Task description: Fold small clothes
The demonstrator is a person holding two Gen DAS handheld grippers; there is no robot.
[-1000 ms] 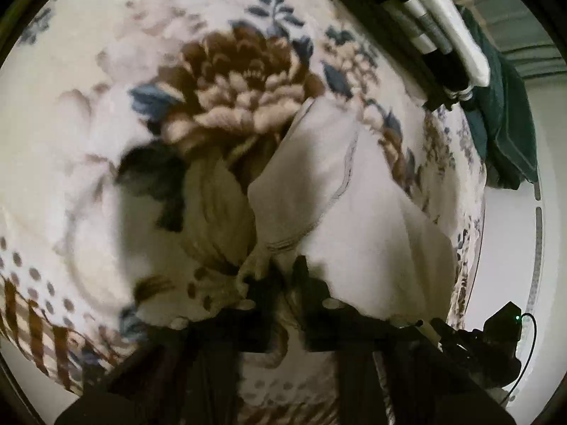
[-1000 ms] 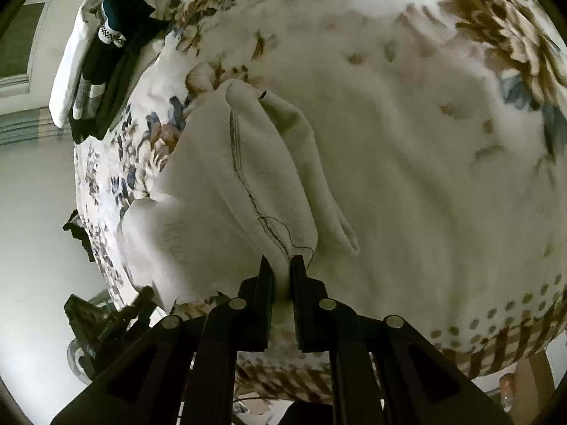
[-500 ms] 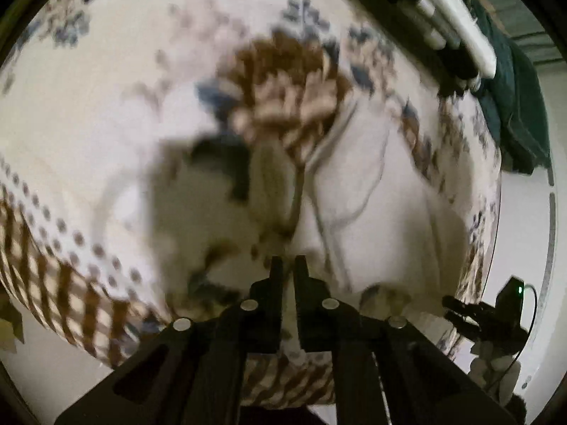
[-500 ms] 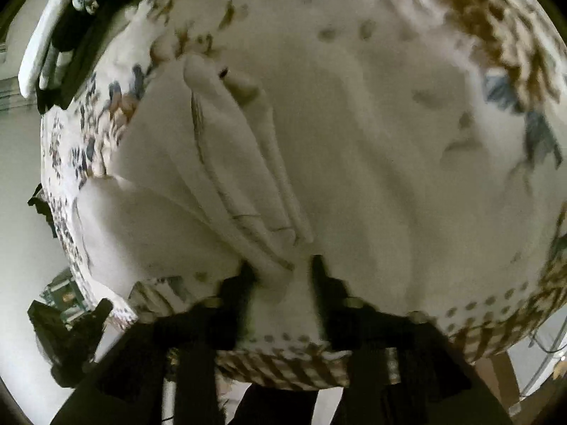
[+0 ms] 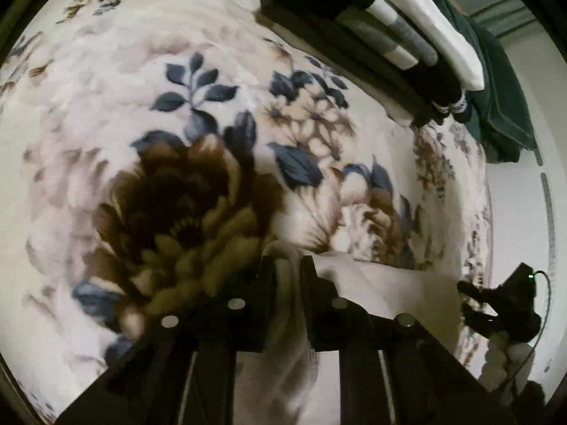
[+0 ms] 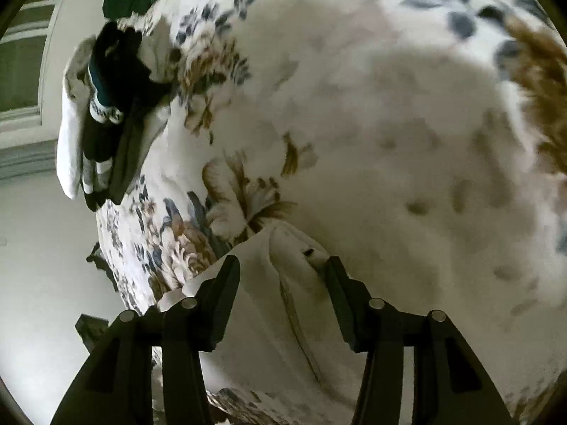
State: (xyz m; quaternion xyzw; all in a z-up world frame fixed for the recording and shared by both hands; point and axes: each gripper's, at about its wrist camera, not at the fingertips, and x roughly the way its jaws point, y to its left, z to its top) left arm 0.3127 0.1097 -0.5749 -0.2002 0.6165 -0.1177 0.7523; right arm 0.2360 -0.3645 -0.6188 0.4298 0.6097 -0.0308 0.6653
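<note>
A small cream-white garment (image 5: 382,283) lies on a floral blanket (image 5: 177,106). My left gripper (image 5: 287,265) is shut on a bunched edge of the garment, cloth pinched between its jaws. In the right wrist view the same white garment (image 6: 283,301) lies folded beneath my right gripper (image 6: 281,269), whose jaws stand wide apart over the cloth with nothing clamped. A dark seam line runs along the garment between the fingers.
A stack of folded clothes (image 5: 389,35), dark, grey and white, sits at the far edge of the blanket, with a dark green garment (image 5: 503,99) beside it. The stack also shows in the right wrist view (image 6: 102,124). A black device (image 5: 503,304) stands past the bed's right edge.
My right gripper has opened and let go of the garment. Both grippers have moved forward across the blanket, and the garment now lies low under them, folded over.
</note>
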